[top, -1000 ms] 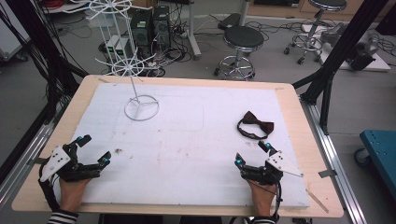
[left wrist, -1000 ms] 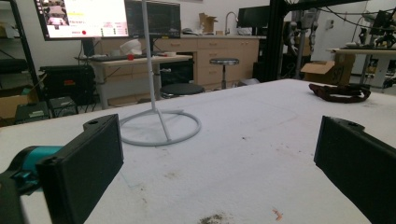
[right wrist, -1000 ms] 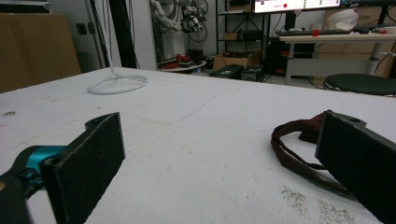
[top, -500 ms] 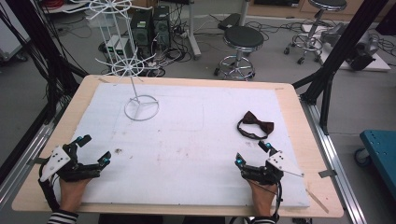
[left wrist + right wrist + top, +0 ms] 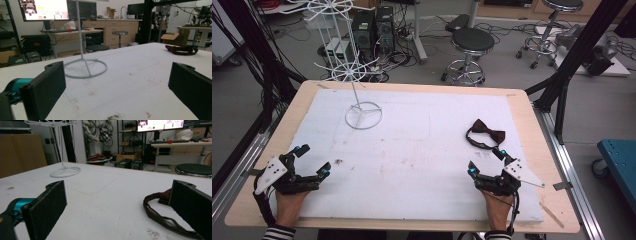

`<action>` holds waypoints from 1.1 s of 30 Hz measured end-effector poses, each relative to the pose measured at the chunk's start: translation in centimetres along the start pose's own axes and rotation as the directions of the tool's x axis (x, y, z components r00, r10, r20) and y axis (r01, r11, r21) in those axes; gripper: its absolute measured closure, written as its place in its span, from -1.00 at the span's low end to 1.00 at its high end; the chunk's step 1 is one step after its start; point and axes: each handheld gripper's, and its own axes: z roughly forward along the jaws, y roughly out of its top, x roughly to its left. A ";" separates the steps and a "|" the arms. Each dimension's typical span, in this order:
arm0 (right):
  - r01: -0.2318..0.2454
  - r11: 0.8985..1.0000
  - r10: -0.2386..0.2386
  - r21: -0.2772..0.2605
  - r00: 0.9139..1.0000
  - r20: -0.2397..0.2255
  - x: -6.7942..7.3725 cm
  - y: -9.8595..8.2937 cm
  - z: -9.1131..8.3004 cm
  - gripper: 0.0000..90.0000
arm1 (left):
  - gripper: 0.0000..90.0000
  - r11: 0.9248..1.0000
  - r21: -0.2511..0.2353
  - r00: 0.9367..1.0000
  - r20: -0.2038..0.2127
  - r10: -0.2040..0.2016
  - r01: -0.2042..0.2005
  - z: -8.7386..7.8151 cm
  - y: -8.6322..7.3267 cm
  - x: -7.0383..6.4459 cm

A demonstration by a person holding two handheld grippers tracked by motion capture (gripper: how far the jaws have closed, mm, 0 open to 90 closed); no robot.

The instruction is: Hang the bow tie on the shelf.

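Right gripper point(image 5: 486, 162), jaws apart, perhaps just short of bow tie point(image 5: 484, 134).

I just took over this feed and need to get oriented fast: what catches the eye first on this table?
The tall white wire stand at the far left of the white mat draws the eye first, rising from a ring base. Next is the dark brown bow tie lying flat at the right, just ahead of the right gripper. Both that and the left gripper rest at the near edge, jaws apart and holding nothing.
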 end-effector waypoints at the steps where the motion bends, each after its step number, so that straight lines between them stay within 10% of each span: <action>1: 0.001 1.000 -0.001 0.007 1.000 -0.003 -0.2 0.4 0.0 -0.99 | -0.96 1.000 0.000 1.000 0.000 0.000 0.000 0.0 0.0 0.0; 20: 0.072 0.978 -0.060 0.197 0.996 -0.064 -5.6 7.1 1.6 -0.98 | -0.96 1.000 -0.001 1.000 0.001 0.000 0.000 0.0 0.0 0.0; 33: 0.138 0.904 -0.099 0.405 0.988 -0.115 -9.4 9.7 4.0 -0.98 | -0.96 1.000 0.000 1.000 -0.002 -0.004 0.004 0.0 0.0 0.0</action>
